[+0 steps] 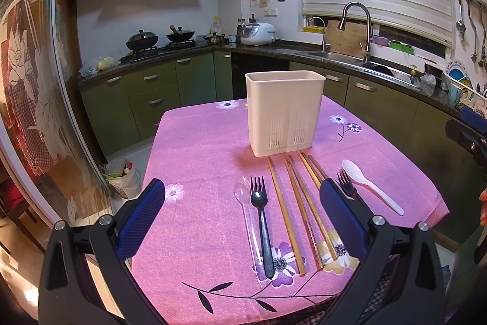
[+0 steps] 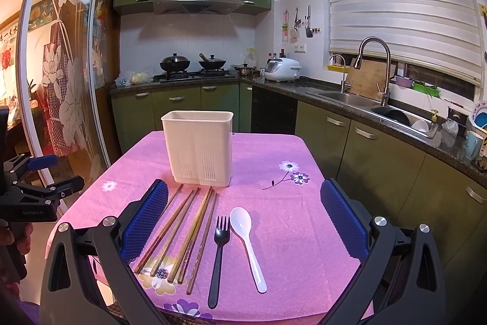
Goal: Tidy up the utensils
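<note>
A small worktop (image 1: 194,142) covered in a pink flowered cloth filled the middle of both views, with a green-cabinet kitchen behind it. At centre frame stood a cream utensil holder (image 1: 284,111), upright and apparently empty, slotted near its base, probably for draining. It sat at the far end of the row of cutlery, so each piece likely needed only a short lift forward into it.

In the left wrist view the utensils lay side by side below the holder, handles toward the camera: a clear plastic spoon (image 1: 243,197) at lower centre, a black fork (image 1: 261,218) touching or just beside it, then several wooden chopsticks (image 1: 292,209) fanning out from the holder's foot. A second black fork (image 2: 218,252) and a white spoon (image 2: 246,242) lay parallel at lower centre of the right wrist view. This neat spread appeared set out so each piece could be picked singly.

The left gripper (image 1: 242,218) hovered above the clear spoon and fork, jaws spread wide and empty. The right gripper (image 2: 243,221) hung over the second fork and white spoon, jaws likewise released, holding nothing. Nothing looked sorted yet.
</note>
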The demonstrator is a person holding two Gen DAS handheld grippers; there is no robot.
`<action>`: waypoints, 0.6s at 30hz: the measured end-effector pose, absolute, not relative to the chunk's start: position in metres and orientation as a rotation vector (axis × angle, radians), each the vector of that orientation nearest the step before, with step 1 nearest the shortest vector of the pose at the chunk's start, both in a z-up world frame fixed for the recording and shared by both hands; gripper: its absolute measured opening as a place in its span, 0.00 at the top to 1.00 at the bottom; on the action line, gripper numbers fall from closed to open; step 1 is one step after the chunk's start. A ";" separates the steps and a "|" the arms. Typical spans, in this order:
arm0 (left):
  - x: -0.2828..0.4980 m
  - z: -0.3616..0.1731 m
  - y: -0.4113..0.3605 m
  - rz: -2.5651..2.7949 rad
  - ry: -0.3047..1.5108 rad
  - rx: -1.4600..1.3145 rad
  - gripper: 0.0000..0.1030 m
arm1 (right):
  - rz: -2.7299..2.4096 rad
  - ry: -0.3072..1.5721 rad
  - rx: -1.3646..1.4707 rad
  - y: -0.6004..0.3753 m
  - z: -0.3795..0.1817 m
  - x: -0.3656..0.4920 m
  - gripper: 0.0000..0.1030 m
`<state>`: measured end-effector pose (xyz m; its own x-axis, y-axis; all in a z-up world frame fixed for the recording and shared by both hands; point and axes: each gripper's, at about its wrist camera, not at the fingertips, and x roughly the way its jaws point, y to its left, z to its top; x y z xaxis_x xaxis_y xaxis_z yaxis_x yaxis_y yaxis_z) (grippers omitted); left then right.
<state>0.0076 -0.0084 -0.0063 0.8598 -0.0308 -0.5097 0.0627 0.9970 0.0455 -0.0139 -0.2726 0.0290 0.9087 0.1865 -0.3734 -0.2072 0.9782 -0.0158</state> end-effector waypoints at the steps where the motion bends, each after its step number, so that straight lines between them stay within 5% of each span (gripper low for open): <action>1: 0.008 -0.006 -0.008 -0.049 0.535 0.059 0.06 | 0.203 0.382 -0.058 -0.272 0.029 -0.013 0.04; 18: 0.093 -0.052 -0.021 -0.004 0.754 0.025 0.06 | 0.237 0.532 -0.001 -0.284 0.009 0.045 0.04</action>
